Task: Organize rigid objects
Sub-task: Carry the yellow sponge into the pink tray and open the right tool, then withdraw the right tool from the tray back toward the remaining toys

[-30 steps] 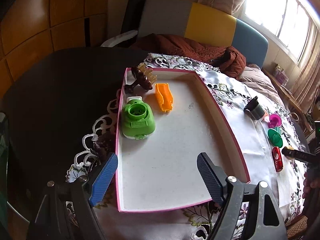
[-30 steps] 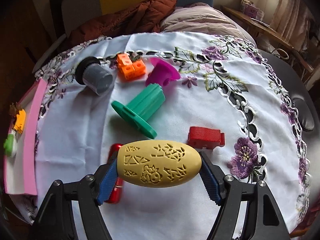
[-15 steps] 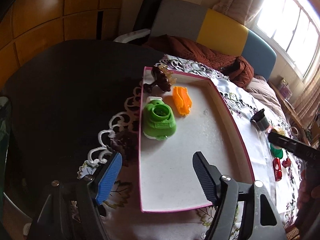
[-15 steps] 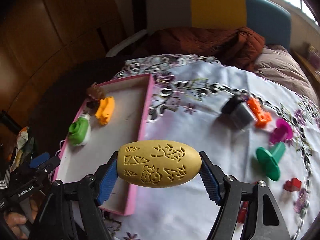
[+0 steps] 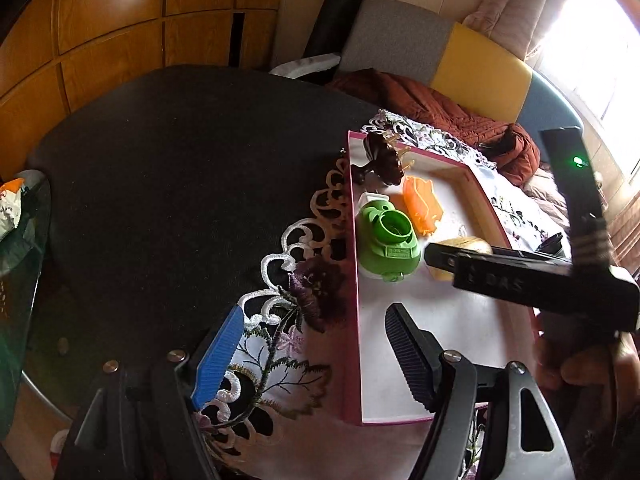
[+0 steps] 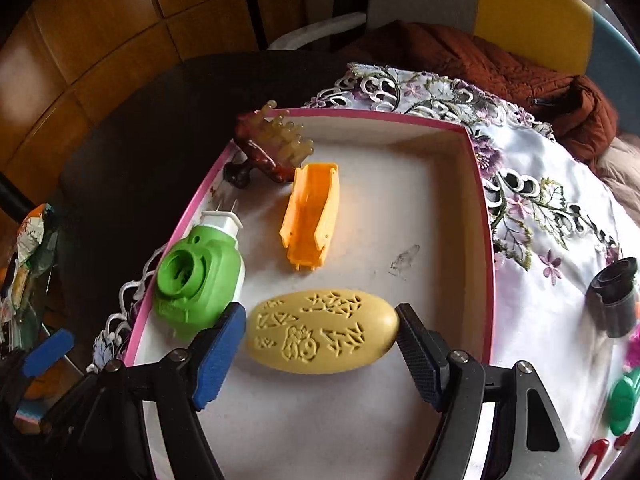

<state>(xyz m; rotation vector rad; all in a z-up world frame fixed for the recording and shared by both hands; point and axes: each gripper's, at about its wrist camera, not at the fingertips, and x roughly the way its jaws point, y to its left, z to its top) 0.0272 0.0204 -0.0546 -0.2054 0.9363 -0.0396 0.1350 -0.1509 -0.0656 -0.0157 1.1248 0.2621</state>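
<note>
A white tray with a pink rim [image 6: 482,208] [image 5: 354,280] holds a green camera-shaped toy [image 6: 200,276] [image 5: 386,246], an orange plastic piece [image 6: 312,216] [image 5: 420,204] and a brown comb-like piece [image 6: 268,148] [image 5: 384,156]. My right gripper [image 6: 320,340] has its pads at both ends of a carved yellow oval [image 6: 322,330], which lies low on the tray floor beside the green toy; whether it still grips is unclear. In the left wrist view the oval [image 5: 460,246] is mostly hidden behind the right gripper. My left gripper [image 5: 312,356] is open and empty over the tray's near left edge.
On the embroidered white cloth [image 6: 552,240] right of the tray lie a black cup [image 6: 614,298], a green piece [image 6: 624,404], a magenta piece [image 6: 634,346] and a red piece [image 6: 600,452]. The dark table [image 5: 180,184] extends left. A sofa with a brown jacket [image 6: 500,64] stands behind.
My right gripper carried the yellow oval from the cloth leftward and down into the tray, beside the green toy. My left gripper drifted left, off the tray's middle.
</note>
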